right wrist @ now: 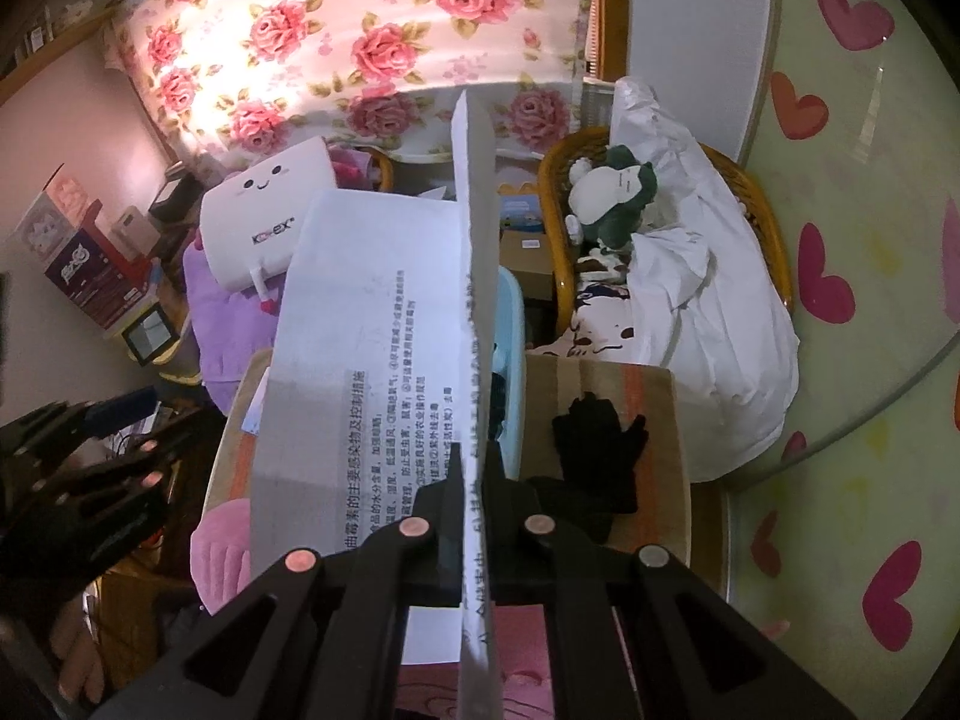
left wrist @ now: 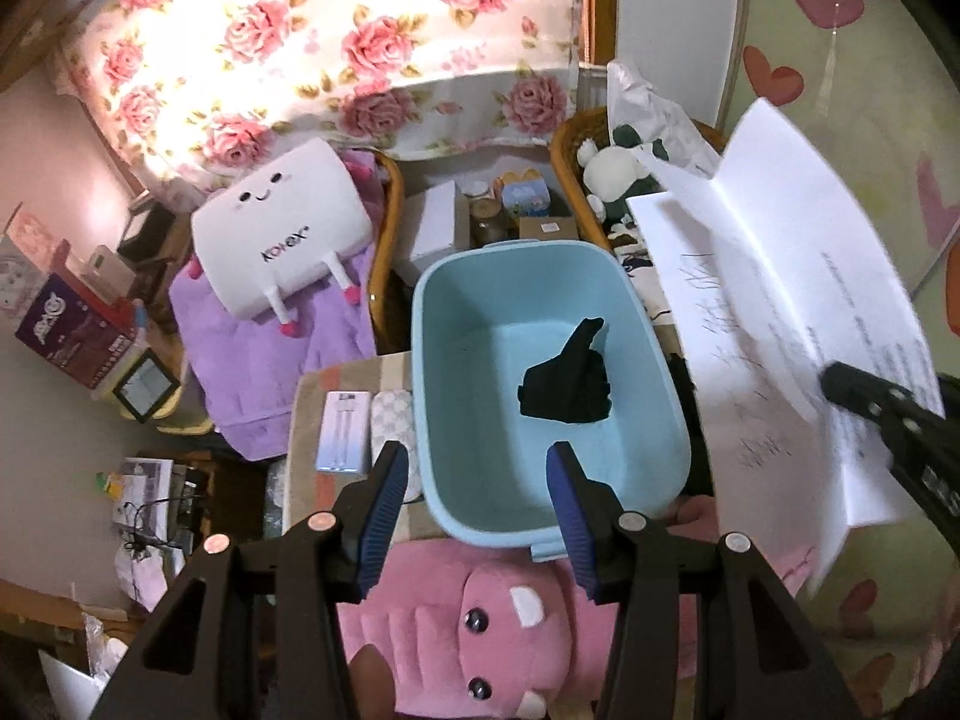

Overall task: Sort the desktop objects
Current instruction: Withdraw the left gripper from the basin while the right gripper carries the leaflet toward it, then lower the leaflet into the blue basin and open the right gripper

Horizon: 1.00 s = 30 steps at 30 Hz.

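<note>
A light blue plastic bin stands on a small striped table, with one black glove lying inside it. My left gripper hovers open over the bin's near rim, nothing between its blue pads. My right gripper is shut on a folded white printed sheet of paper, held up edge-on; the same paper shows at the right of the left wrist view. A second black glove lies on the table to the right of the bin.
A white box and a patterned case lie left of the bin. A pink plush sits below the table edge. Wicker chairs hold a white plush pillow and a green-white plush. A round heart-patterned table lies at right.
</note>
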Each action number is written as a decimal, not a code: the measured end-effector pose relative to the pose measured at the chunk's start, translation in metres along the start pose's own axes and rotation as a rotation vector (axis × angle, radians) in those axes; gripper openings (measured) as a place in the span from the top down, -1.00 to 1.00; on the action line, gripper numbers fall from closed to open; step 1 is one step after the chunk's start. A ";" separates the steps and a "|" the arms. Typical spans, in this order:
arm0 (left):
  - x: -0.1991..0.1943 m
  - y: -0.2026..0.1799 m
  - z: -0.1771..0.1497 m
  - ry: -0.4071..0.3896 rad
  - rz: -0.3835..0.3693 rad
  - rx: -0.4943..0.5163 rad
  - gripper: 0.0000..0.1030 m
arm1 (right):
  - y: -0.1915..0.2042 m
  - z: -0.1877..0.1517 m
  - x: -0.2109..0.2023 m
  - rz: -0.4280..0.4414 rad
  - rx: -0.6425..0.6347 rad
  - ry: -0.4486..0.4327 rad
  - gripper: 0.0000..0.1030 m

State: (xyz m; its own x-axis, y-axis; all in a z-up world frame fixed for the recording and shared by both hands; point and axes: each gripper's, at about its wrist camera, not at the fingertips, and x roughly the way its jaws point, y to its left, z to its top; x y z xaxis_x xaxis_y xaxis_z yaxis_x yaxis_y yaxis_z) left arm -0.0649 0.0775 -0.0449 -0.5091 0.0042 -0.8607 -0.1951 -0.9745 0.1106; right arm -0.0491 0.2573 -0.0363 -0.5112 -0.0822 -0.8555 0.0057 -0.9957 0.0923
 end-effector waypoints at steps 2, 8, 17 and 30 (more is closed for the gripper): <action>-0.009 0.003 -0.005 -0.011 0.013 0.000 0.00 | 0.004 0.000 0.000 0.006 -0.004 0.001 0.96; -0.039 0.015 -0.021 -0.057 0.037 -0.024 0.00 | 0.014 0.002 0.003 0.016 -0.019 0.005 0.96; -0.084 0.029 -0.046 -0.113 0.019 -0.039 0.00 | 0.031 0.004 0.008 0.025 -0.044 0.010 0.96; -0.114 0.057 -0.074 -0.175 0.040 -0.065 0.00 | 0.049 0.019 0.051 0.027 -0.054 0.027 0.96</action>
State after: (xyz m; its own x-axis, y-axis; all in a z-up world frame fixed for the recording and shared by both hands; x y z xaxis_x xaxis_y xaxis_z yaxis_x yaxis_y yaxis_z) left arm 0.0442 0.0051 0.0221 -0.6543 -0.0009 -0.7563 -0.1208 -0.9870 0.1057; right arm -0.0917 0.2048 -0.0660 -0.4868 -0.1099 -0.8666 0.0657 -0.9938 0.0892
